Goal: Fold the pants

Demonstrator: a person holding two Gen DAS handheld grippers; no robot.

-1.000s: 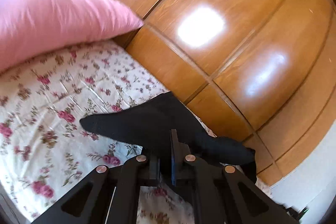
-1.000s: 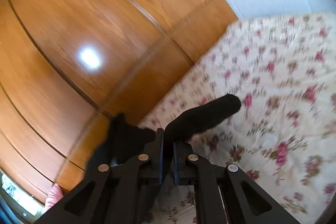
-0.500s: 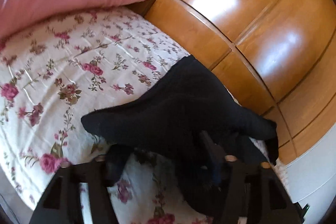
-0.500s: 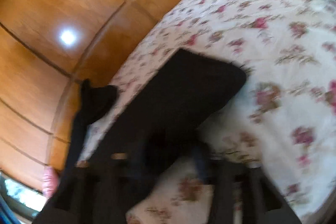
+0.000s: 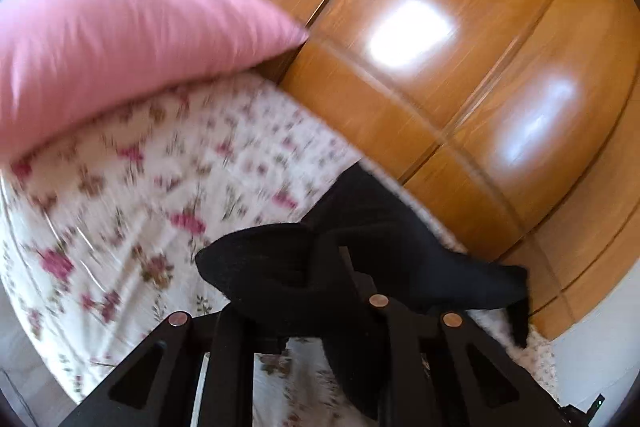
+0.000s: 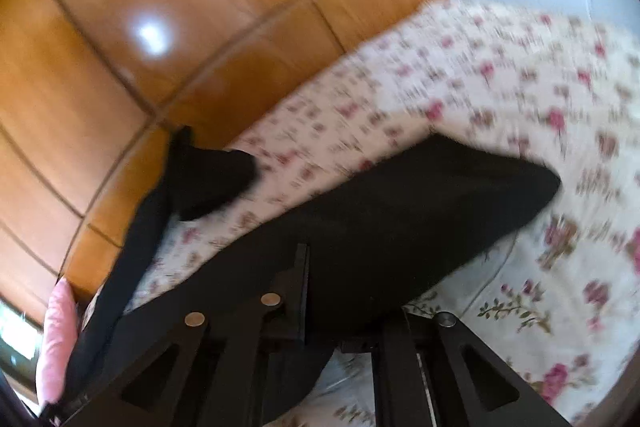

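Where motion blur smears the floral bedsheet (image 5: 132, 187), the left wrist view shows black pants (image 5: 280, 267) draped over the left gripper (image 5: 320, 291), hiding its fingertips; its jaws have just been closing on the bunched cloth. A pink pillow (image 5: 120, 47) lies beyond.

Right wrist view: the right gripper (image 6: 340, 291), jaws just closing, pinches the pants (image 6: 420, 219), which sag onto the bedsheet (image 6: 520, 87); the grip point is obscured.

A: Any writing, a label, a brand or a number to read here?

B: None. The black pants (image 5: 384, 227) show no tag or print in either wrist view.

A: And the bedsheet (image 6: 500, 75)?

B: Only a blurred pattern of flowers, no letters. The pink pillow (image 5: 120, 43) at upper left and the wooden panels (image 5: 460, 107) are plain too.
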